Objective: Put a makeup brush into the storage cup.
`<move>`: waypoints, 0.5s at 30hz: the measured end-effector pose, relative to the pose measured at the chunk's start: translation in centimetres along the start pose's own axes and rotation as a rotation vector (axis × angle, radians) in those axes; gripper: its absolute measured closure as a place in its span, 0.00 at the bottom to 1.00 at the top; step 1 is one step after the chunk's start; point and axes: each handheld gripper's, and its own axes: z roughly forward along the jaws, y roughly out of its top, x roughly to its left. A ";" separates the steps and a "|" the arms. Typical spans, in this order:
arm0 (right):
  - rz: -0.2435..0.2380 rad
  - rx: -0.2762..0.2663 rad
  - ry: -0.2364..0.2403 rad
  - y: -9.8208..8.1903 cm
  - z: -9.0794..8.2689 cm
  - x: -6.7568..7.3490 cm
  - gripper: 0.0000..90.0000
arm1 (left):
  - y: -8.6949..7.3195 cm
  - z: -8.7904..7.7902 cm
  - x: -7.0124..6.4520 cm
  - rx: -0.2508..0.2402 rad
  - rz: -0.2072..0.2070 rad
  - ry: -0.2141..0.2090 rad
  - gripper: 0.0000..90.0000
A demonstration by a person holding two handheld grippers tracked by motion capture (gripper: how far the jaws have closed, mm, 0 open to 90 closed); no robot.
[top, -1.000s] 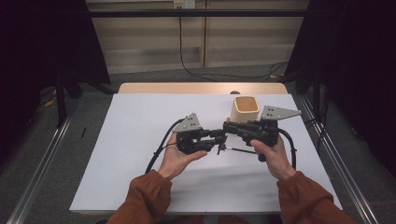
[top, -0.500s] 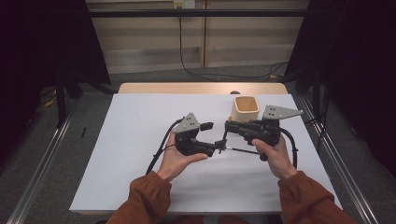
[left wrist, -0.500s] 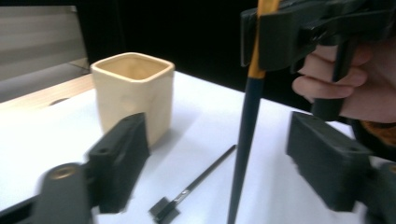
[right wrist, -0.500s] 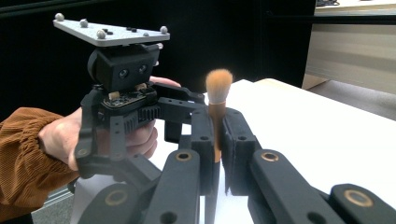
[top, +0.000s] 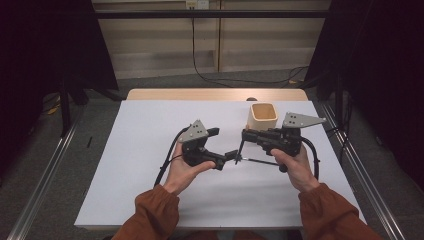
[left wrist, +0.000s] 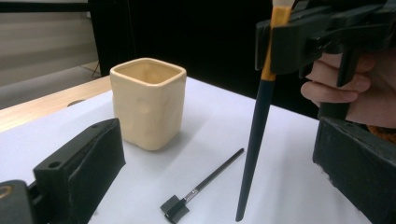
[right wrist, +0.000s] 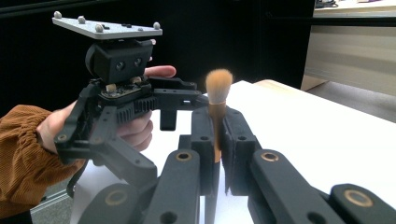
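Observation:
My right gripper (right wrist: 217, 126) is shut on a makeup brush (right wrist: 218, 86) with orange bristles, a gold ferrule and a dark handle, and holds it upright by the ferrule. In the left gripper view the brush (left wrist: 259, 121) hangs from the right gripper (left wrist: 317, 37) with its handle tip just above the table. My left gripper (top: 224, 144) is open; its jaws have just been opening. The brush handle stands between them, touched by neither pad. A thin black tool (left wrist: 205, 182) with a small head lies flat on the white table under the brush.
A cream square cup (top: 262, 116) stands upright behind the right gripper, with the cup (left wrist: 147, 102) close beyond the left jaw. The white table top (top: 150, 190) ends in a wooden strip at the far edge. Black cables trail from both grippers.
The left gripper's jaws have spread wide apart and let go of the brush handle, and the left hand has drawn slightly away to the left. The right gripper has kept still with the brush.

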 end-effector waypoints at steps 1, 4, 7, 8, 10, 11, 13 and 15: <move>0.000 0.000 -0.001 0.0 0.0 0.0 0.93 | 0.0 -0.1 0.0 0.000 0.000 0.007 0.02; 0.002 0.000 -0.003 0.0 -0.1 -0.1 0.93 | -0.3 -0.3 0.1 0.008 0.005 0.022 0.02; -0.001 -0.001 -0.003 0.0 -0.2 -0.1 0.93 | -0.5 -0.7 0.1 0.014 0.024 0.057 0.02; 0.000 -0.003 -0.004 0.0 -0.3 -0.1 0.93 | -0.5 -0.8 0.1 0.014 0.025 0.074 0.02; 0.001 -0.006 -0.006 0.1 -0.4 -0.1 0.93 | -0.6 -1.2 0.2 0.016 0.028 0.088 0.02; 0.002 -0.006 -0.007 0.1 -0.4 -0.2 0.93 | -0.7 -1.3 0.3 0.011 0.015 0.084 0.02; 0.003 -0.006 -0.010 0.1 -0.5 -0.3 0.93 | -0.8 -1.6 0.4 0.012 0.020 0.086 0.02; 0.002 -0.006 -0.011 0.0 -0.5 -0.3 0.93 | -0.9 -1.9 0.4 0.011 0.017 0.082 0.02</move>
